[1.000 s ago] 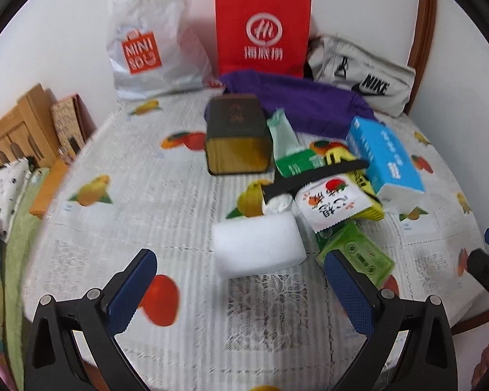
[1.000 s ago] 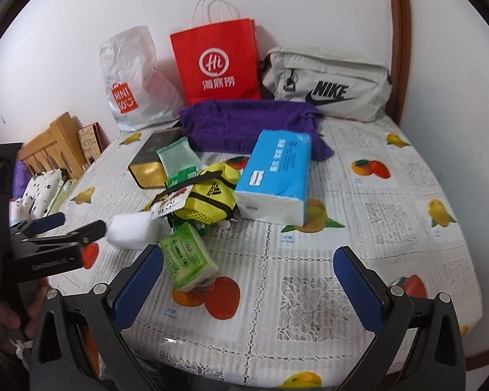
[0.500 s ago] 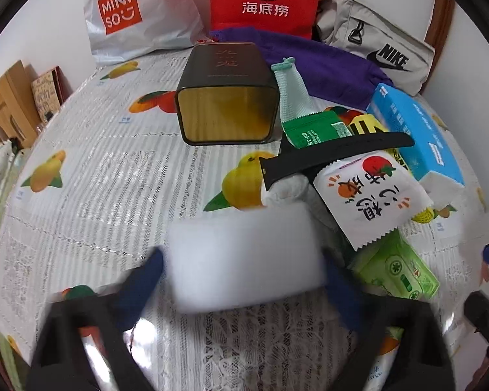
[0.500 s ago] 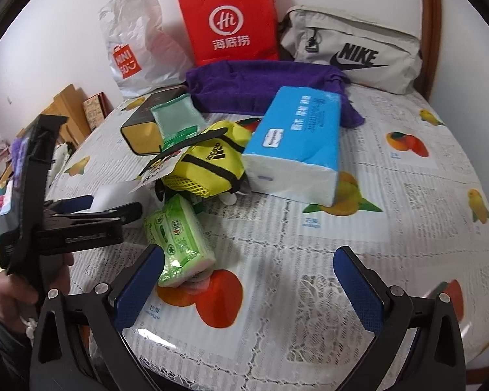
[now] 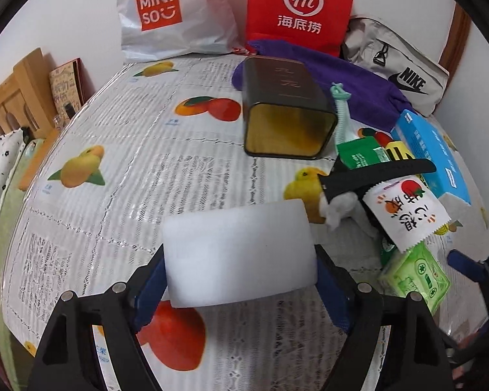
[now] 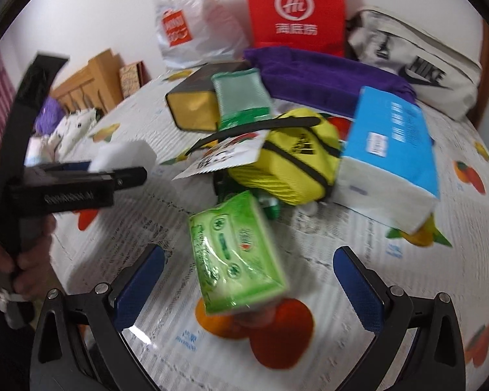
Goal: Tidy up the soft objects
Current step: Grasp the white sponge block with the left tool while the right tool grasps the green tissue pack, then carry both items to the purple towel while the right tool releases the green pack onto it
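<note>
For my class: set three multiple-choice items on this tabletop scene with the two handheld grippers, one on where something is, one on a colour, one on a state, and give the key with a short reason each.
1. Where is the white sponge block?
A. between the left gripper's fingers
B. inside the dark tin
C. on top of the blue tissue pack

2. What colour is the paper bag with handles standing at the wall?
A. green
B. red
C. black

3. How does the right gripper stand?
A. shut on the yellow pouch
B. shut on the purple cloth
C. open, with the green tissue pack between its fingers

Key: 1 A, the blue pads sit at both ends of the block. 2 B, the red paper bag bears a white logo. 3 C, gaps show on both sides of the green tissue pack.
</note>
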{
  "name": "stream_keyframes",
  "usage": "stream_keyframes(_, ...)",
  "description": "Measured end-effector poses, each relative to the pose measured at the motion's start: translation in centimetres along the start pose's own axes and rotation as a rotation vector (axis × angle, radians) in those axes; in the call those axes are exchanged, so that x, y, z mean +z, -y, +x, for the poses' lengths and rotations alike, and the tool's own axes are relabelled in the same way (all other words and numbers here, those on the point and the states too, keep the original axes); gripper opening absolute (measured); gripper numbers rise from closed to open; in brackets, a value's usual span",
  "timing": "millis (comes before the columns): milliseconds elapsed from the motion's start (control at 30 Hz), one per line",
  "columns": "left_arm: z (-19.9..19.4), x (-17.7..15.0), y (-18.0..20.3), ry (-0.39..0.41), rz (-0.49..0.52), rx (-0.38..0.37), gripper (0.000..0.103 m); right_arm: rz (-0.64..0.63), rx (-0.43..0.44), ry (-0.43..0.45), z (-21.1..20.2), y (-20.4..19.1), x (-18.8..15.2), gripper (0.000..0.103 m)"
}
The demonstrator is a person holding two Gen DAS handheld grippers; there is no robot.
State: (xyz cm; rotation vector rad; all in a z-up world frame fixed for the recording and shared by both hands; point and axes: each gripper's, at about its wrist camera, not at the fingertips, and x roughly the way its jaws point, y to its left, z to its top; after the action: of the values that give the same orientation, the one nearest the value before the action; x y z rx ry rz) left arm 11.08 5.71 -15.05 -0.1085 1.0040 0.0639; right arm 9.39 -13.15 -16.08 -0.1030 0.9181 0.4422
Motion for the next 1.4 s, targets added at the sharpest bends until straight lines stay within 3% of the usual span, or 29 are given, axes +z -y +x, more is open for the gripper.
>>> stream_keyframes(67,0.0,0.0,-0.3,0.0,-0.005,-0.002,0.082,-0.021,-0.012,-0.016,1.0,-0.5,0.0,0.099)
stream_keyframes(133,0.2,-0.1,-0.5,-0.006,-0.008,-0.01,0.082,-0.039,-0.017,-0.021,1.8,-1.0,-0.1,0.089)
stream_keyframes(200,0.4,-0.2,-0.7,-0.016,-0.014,-0.01,0.082,-0.046,-0.017,-0.03,2.3,-1.1,-0.2,0.069)
stream_keyframes(267,0.6,-0.4,-0.7,-0.021,-0.016,-0.018,0.082,-0.066,-0.033,-0.018,2.1,-1.2,-0.3,0.063)
stream_keyframes(533,0.8,-0.9,0.4,-0.021,0.01,-0.045,0.082,-0.083,-0.028,-0.019,0.3,-0.1,-1.8,0.062)
stream_keyframes(933,1.3,-1.3,1.5,-0.012,0.045,-0.007,0.083,0.096,-0.138,-0.001,-1.2,5.9,-3.6,0.062)
stream_keyframes(1167,0.9,-0.9,1.5,-0.022,0.047,-0.037,0.081,0.132,-0.144,0.001,-1.2,7.0,-3.6,0.062)
stream_keyframes(1400,-1.4,1.1,1.7,0.028,0.051,-0.035,0.081,0.161,-0.102,0.011,-2.4,7.7,-2.4,0.062)
